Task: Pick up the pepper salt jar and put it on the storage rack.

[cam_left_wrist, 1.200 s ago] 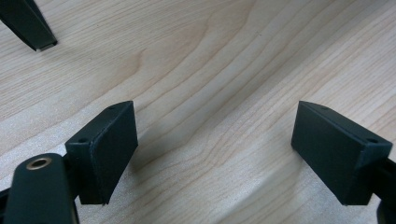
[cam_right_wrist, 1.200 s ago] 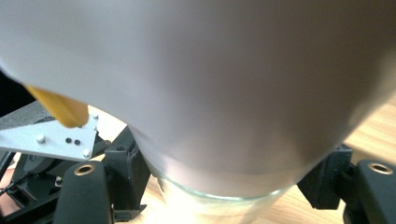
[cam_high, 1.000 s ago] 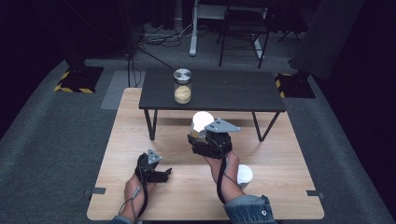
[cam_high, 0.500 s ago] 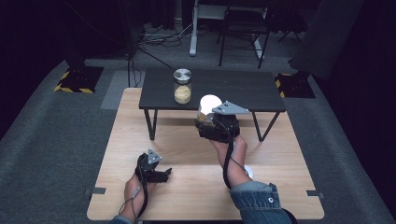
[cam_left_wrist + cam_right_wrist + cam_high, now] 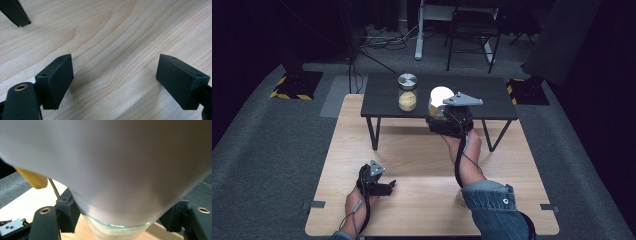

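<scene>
My right gripper (image 5: pixel 438 107) is clamped on what looks like a white-lidded jar (image 5: pixel 441 95); I should keep it upright and set it beside the other jar (image 5: pixel 407 93). Left gripper (image 5: pixel 384 186) rests, jaws apart, empty.

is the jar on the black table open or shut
Shut. In the high view the jar on the black table stands upright with a round silver lid seated on top, yellowish contents showing through the glass below.

The white-lidded jar (image 5: pixel 120 170) looms blurred, cut off by the edges.
</scene>
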The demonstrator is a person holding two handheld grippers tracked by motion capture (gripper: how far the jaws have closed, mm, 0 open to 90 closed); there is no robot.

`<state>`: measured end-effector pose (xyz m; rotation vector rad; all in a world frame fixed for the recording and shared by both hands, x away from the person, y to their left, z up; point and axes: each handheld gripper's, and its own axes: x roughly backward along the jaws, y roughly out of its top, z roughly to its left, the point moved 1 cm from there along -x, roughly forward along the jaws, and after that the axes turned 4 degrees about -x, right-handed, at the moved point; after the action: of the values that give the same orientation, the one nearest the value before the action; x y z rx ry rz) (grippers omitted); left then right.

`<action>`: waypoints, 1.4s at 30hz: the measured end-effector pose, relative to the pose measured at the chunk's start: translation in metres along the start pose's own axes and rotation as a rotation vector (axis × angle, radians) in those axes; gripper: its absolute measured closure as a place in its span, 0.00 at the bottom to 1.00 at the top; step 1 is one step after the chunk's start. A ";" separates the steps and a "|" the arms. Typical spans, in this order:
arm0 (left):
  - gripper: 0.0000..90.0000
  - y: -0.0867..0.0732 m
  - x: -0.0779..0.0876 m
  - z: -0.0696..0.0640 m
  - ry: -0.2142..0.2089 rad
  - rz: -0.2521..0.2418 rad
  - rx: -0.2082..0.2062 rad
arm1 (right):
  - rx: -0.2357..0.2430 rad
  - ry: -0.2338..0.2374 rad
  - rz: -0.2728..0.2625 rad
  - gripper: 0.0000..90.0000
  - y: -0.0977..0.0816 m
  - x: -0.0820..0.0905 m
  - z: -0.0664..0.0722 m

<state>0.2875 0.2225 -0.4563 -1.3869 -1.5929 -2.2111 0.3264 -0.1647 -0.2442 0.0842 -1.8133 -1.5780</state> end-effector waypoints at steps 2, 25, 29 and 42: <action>0.16 0.000 0.000 0.000 0.000 0.000 0.000 | 0.003 -0.004 0.003 0.33 0.004 -0.002 -0.002; 0.16 0.000 0.000 0.000 0.000 0.002 0.001 | -0.022 -0.010 0.055 0.33 0.041 -0.039 -0.033; 0.16 0.000 0.000 0.000 0.000 0.002 0.001 | -0.027 -0.029 0.071 0.33 0.043 -0.046 -0.037; 0.16 0.000 0.000 0.000 -0.001 0.002 0.000 | -0.044 -0.026 0.081 0.30 0.042 -0.055 -0.050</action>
<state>0.2875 0.2224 -0.4560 -1.3891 -1.5909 -2.2091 0.4105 -0.1694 -0.2328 -0.0298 -1.7783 -1.5676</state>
